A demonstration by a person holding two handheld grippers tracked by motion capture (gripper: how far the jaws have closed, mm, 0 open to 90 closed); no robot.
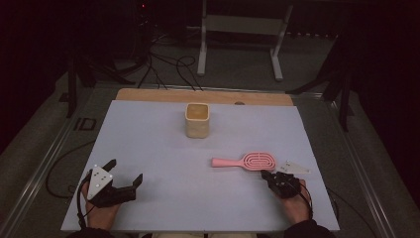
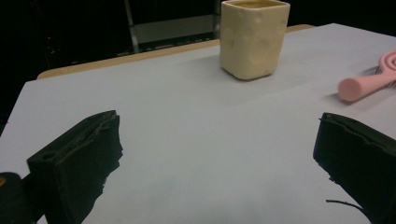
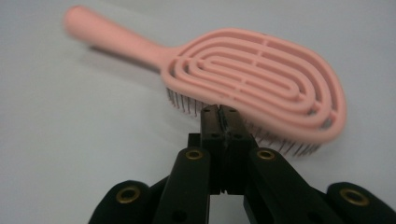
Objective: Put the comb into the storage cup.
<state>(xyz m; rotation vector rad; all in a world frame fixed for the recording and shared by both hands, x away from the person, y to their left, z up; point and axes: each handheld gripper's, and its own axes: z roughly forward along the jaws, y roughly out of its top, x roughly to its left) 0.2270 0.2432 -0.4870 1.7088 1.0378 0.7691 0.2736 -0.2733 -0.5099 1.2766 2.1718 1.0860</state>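
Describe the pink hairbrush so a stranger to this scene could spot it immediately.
Start at the pale sheet covering the table, then look to its near right side, just ahead of the right tool. There the hairbrush lies flat, bristles down, handle pointing left. Unlike the cream square cup farther back, it is pink with looping slots.

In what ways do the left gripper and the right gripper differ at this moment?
The left gripper has its jaws wide open; the right gripper has them shut together. The left gripper stands over bare table, far from the pink hairbrush; the right gripper's tips are at the brush's bristle edge. Both are black, hand-held, and hold nothing.
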